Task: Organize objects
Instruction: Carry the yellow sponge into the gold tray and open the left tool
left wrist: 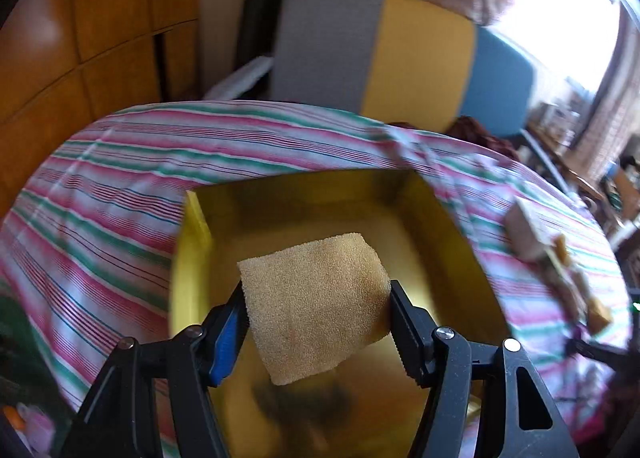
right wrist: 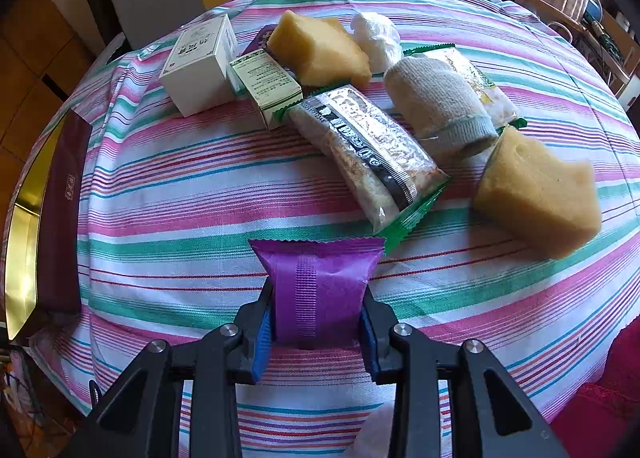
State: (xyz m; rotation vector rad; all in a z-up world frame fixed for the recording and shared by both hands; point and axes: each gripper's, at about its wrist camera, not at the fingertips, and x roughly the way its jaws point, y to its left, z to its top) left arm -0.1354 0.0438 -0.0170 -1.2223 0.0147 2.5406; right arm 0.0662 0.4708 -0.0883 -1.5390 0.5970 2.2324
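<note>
My left gripper (left wrist: 318, 310) is shut on a tan sponge block (left wrist: 316, 302) and holds it above the open gold-lined box (left wrist: 436, 217). My right gripper (right wrist: 318, 318) is shut on a purple snack packet (right wrist: 316, 286), held just above the striped tablecloth (right wrist: 192, 193). In the right wrist view the box (right wrist: 24, 242) sits at the far left table edge, its dark red side showing. On the cloth lie two more sponge blocks (right wrist: 320, 47) (right wrist: 536, 189), a rolled towel (right wrist: 436, 105), two snack bags (right wrist: 368, 149) (right wrist: 476, 77) and a white plastic wad (right wrist: 376, 37).
A white carton (right wrist: 200, 65) and a smaller green-white carton (right wrist: 266, 85) stand at the back left. Grey, yellow and blue chair backs (left wrist: 420, 53) stand behind the table. A wooden cabinet (left wrist: 80, 37) is at the left, a cluttered desk (right wrist: 560, 5) at the right.
</note>
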